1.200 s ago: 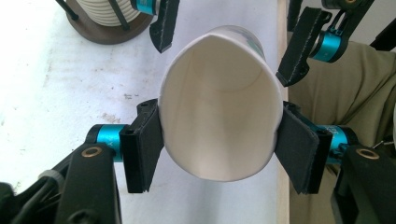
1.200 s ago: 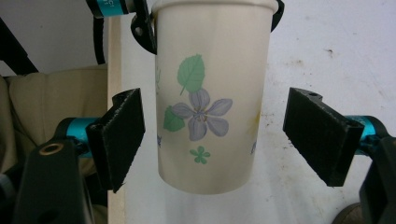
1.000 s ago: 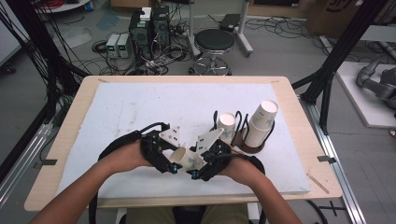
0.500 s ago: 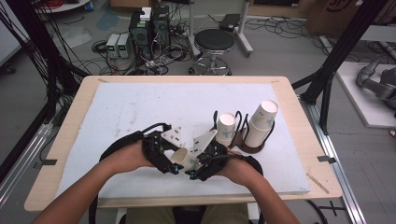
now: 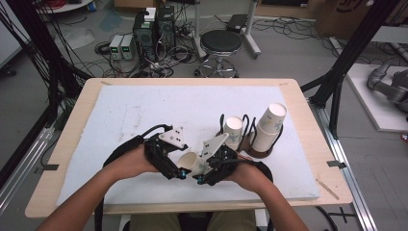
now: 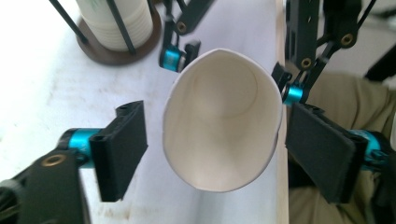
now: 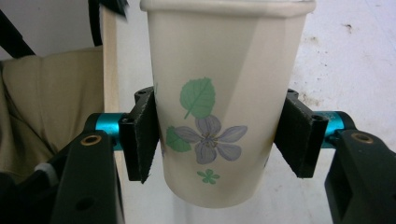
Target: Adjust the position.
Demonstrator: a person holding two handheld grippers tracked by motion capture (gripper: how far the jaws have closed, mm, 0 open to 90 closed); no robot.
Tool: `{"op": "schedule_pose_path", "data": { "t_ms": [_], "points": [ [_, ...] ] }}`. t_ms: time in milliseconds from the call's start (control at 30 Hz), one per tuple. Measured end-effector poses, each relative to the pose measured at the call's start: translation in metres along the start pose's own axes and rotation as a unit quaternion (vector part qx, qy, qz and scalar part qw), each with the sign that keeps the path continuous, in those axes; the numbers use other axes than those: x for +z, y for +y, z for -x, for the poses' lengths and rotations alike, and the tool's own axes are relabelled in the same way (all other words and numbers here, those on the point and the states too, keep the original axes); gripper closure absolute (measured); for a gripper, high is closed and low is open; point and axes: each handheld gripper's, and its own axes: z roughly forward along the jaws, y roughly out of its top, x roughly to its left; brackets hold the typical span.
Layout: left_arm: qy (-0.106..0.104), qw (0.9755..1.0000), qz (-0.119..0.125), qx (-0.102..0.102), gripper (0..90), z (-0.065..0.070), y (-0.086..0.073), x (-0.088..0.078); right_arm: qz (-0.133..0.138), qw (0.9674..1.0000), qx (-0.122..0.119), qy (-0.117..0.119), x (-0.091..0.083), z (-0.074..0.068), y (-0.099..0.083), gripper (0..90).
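The right gripper [image 7: 219,140] jaws clamp the paper cup [image 7: 219,98]; the left gripper [image 6: 224,149] jaws, just opened, flank its rim without touching.

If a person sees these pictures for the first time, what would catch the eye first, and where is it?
First comes the paper cup with a flower print, held between the two hands at the near edge of the white table. The right tongs clamp its sides, while the left tongs have just been opening and stand apart from its rim. To the right, a dark cup holder carries a stack of cups.
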Motion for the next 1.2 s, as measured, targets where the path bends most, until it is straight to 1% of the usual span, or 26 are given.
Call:
{"op": "schedule_pose_path", "data": {
  "t_ms": [100, 133, 167, 200, 267, 300, 367, 400, 467, 533, 567, 667, 700, 733, 767, 800, 833, 867, 900, 933, 967, 1000, 1033, 1133, 1167, 1200],
  "points": [
    [-0.002, 0.9992, 0.038, -0.013, 19.2, -0.002, -0.004, -0.008, 0.010, 0.9999, 0.009, -0.002, -0.004, 0.002, -0.005, 37.8],
    [-0.002, 0.9981, 0.057, -0.023, 19.2, -0.002, -0.007, -0.011, 0.013, 0.9998, 0.014, -0.001, -0.005, 0.002, -0.007, 37.8],
    [-0.002, 0.9975, 0.066, -0.025, 19.2, -0.002, -0.008, -0.013, 0.019, 0.9996, 0.018, -0.002, -0.007, 0.002, -0.010, 37.8],
    [-0.001, 0.9962, 0.081, -0.032, 19.0, -0.002, -0.010, -0.015, 0.023, 0.9995, 0.020, -0.003, -0.008, 0.003, -0.011, 37.8],
    [0.006, 0.9940, 0.102, -0.039, 19.0, -0.002, -0.015, -0.020, 0.033, 0.9991, 0.027, -0.004, -0.010, 0.003, -0.015, 37.7],
    [0.009, 0.9916, 0.120, -0.047, 19.0, -0.001, -0.018, -0.022, 0.039, 0.9988, 0.030, -0.006, -0.012, 0.003, -0.018, 37.7],
    [0.014, 0.9882, 0.141, -0.057, 18.9, -0.001, -0.024, -0.025, 0.054, 0.9977, 0.040, -0.009, -0.014, 0.003, -0.023, 37.7],
    [0.019, 0.9852, 0.157, -0.065, 18.8, -0.001, -0.028, -0.027, 0.060, 0.9973, 0.042, -0.010, -0.015, 0.003, -0.025, 37.7],
    [0.029, 0.9817, 0.173, -0.073, 18.6, -0.002, -0.035, -0.028, 0.069, 0.9963, 0.048, -0.014, -0.016, 0.002, -0.031, 37.6],
    [0.044, 0.9764, 0.193, -0.086, 18.6, -0.002, -0.043, -0.030, 0.081, 0.9951, 0.052, -0.021, -0.018, 0.001, -0.037, 37.5],
    [0.049, 0.9749, 0.198, -0.088, 18.6, -0.002, -0.046, -0.030, 0.086, 0.9946, 0.053, -0.025, -0.018, 0.001, -0.039, 37.5],
    [0.067, 0.9685, 0.219, -0.099, 18.6, -0.001, -0.057, -0.031, 0.102, 0.9927, 0.056, -0.032, -0.020, -0.001, -0.046, 37.5],
    [0.074, 0.9655, 0.227, -0.104, 18.6, -0.001, -0.062, -0.031, 0.109, 0.9919, 0.056, -0.033, -0.021, -0.001, -0.048, 37.4],
    [0.078, 0.9640, 0.231, -0.106, 18.6, -0.001, -0.066, -0.030, 0.116, 0.9910, 0.057, -0.035, -0.022, -0.001, -0.052, 37.4],
    [0.081, 0.9625, 0.236, -0.106, 18.6, -0.001, -0.069, -0.030, 0.123, 0.9897, 0.059, -0.044, -0.024, -0.002, -0.054, 37.3],
    [0.087, 0.9597, 0.244, -0.109, 18.6, -0.001, -0.073, -0.030, 0.130, 0.9889, 0.059, -0.041, -0.024, -0.002, -0.056, 37.3],
    [0.091, 0.9571, 0.251, -0.112, 18.7, 0.000, -0.077, -0.029, 0.138, 0.9872, 0.063, -0.047, -0.026, -0.002, -0.059, 37.3],
    [0.092, 0.9551, 0.257, -0.115, 19.2, 0.000, -0.079, -0.029, 0.146, 0.9859, 0.065, -0.050, -0.027, -0.002, -0.061, 37.3],
    [0.097, 0.9519, 0.265, -0.119, 19.5, 0.000, -0.083, -0.028, 0.150, 0.9850, 0.067, -0.052, -0.027, -0.003, -0.063, 37.3],
    [0.102, 0.9495, 0.270, -0.122, 19.6, 0.000, -0.086, -0.028, 0.160, 0.9831, 0.071, -0.055, -0.028, -0.003, -0.066, 37.2],
    [0.104, 0.9478, 0.275, -0.124, 19.6, 0.000, -0.089, -0.027, 0.166, 0.9818, 0.074, -0.056, -0.029, -0.003, -0.069, 37.2],
    [0.107, 0.9450, 0.281, -0.128, 19.8, 0.000, -0.092, -0.026, 0.171, 0.9809, 0.074, -0.057, -0.029, -0.003, -0.070, 37.2],
    [0.108, 0.9440, 0.284, -0.130, 20.0, 0.000, -0.094, -0.026, 0.177, 0.9793, 0.077, -0.060, -0.030, -0.003, -0.073, 37.1],
    [0.115, 0.9394, 0.293, -0.135, 19.6, 0.001, -0.102, -0.022, 0.191, 0.9756, 0.088, -0.062, -0.031, -0.003, -0.077, 36.1],
    [0.115, 0.9391, 0.294, -0.136, 19.6, 0.001, -0.104, -0.021, 0.194, 0.9750, 0.089, -0.063, -0.031, -0.004, -0.078, 36.1],
    [0.119, 0.9379, 0.295, -0.139, 19.6, 0.001, -0.106, -0.019, 0.197, 0.9741, 0.088, -0.067, -0.032, -0.003, -0.079, 36.0]
  ]
}}
